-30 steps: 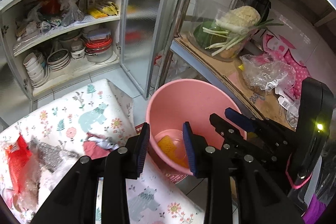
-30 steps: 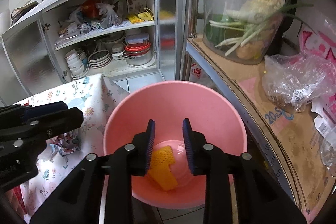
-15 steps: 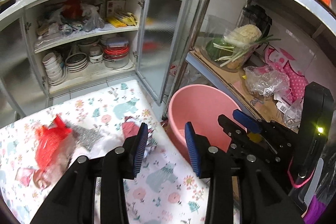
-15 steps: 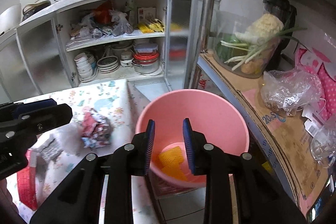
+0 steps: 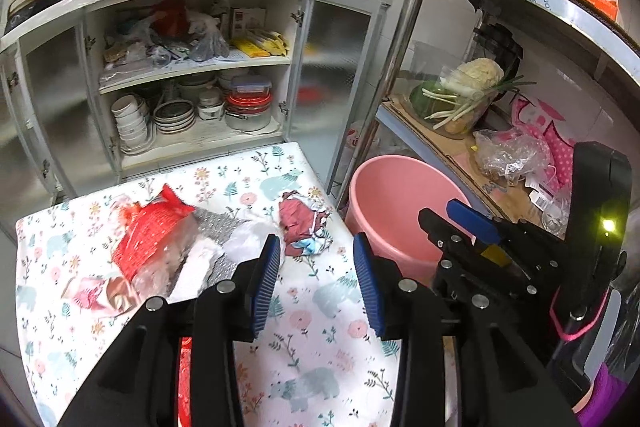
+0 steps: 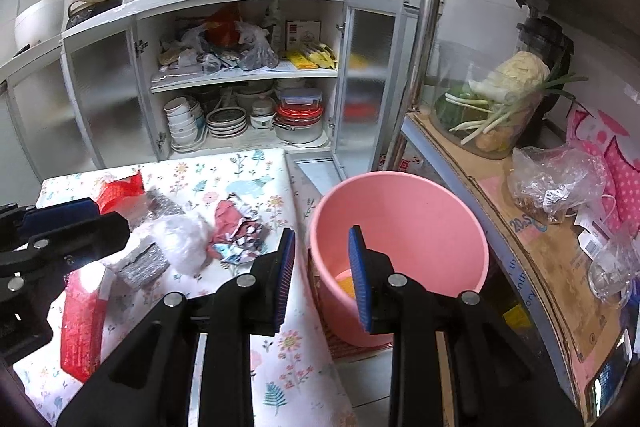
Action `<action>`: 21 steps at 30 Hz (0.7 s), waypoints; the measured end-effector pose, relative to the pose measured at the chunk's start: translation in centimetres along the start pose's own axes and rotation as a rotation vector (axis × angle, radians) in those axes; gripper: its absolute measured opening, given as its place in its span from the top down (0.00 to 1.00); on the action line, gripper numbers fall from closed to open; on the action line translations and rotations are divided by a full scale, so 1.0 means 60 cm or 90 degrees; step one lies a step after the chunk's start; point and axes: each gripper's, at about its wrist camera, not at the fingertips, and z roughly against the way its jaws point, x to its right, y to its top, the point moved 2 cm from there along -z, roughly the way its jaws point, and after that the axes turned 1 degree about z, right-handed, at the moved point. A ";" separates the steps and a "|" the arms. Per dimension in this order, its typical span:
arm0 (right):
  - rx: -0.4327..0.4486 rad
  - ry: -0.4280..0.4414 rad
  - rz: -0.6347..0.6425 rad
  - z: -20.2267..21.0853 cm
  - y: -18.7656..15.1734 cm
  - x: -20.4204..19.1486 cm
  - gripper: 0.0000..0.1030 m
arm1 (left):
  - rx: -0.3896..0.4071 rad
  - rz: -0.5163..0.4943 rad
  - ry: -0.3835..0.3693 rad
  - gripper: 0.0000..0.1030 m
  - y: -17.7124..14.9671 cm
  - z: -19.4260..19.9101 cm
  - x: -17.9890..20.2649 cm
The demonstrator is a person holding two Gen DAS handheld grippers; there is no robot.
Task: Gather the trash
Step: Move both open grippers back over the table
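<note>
Left tongs [image 5: 316,271] angled downward, jaws apart and empty, right tongs [image 6: 322,275] alongside, likewise parted, empty

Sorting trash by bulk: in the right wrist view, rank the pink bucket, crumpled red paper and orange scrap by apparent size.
1. pink bucket
2. crumpled red paper
3. orange scrap, though partly hidden
</note>
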 end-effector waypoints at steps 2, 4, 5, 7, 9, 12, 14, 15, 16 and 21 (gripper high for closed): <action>0.001 0.004 0.003 0.004 -0.001 -0.006 0.73 | 0.003 0.002 0.004 0.64 -0.006 0.008 -0.004; 0.002 0.009 0.004 0.008 -0.003 -0.010 0.73 | 0.007 0.003 0.009 0.64 -0.010 0.016 -0.008; 0.002 0.012 0.005 0.010 -0.004 -0.012 0.73 | 0.008 0.005 0.013 0.64 -0.014 0.021 -0.012; 0.001 0.017 0.005 0.014 -0.007 -0.017 0.73 | 0.010 0.011 0.019 0.64 -0.020 0.031 -0.022; -0.001 0.026 0.005 0.018 -0.009 -0.019 0.73 | 0.012 0.018 0.029 0.63 -0.026 0.039 -0.034; -0.006 0.039 0.005 0.022 -0.017 -0.024 0.73 | 0.014 0.028 0.045 0.61 -0.040 0.055 -0.056; -0.011 0.052 0.004 0.022 -0.023 -0.028 0.73 | 0.013 0.040 0.062 0.59 -0.053 0.066 -0.078; -0.014 0.057 0.004 0.022 -0.024 -0.030 0.73 | 0.012 0.044 0.068 0.58 -0.057 0.070 -0.086; -0.019 0.065 0.006 0.021 -0.028 -0.033 0.73 | 0.010 0.052 0.078 0.58 -0.066 0.077 -0.100; -0.041 0.116 0.010 0.016 -0.049 -0.047 0.73 | -0.003 0.100 0.120 0.57 -0.113 0.101 -0.163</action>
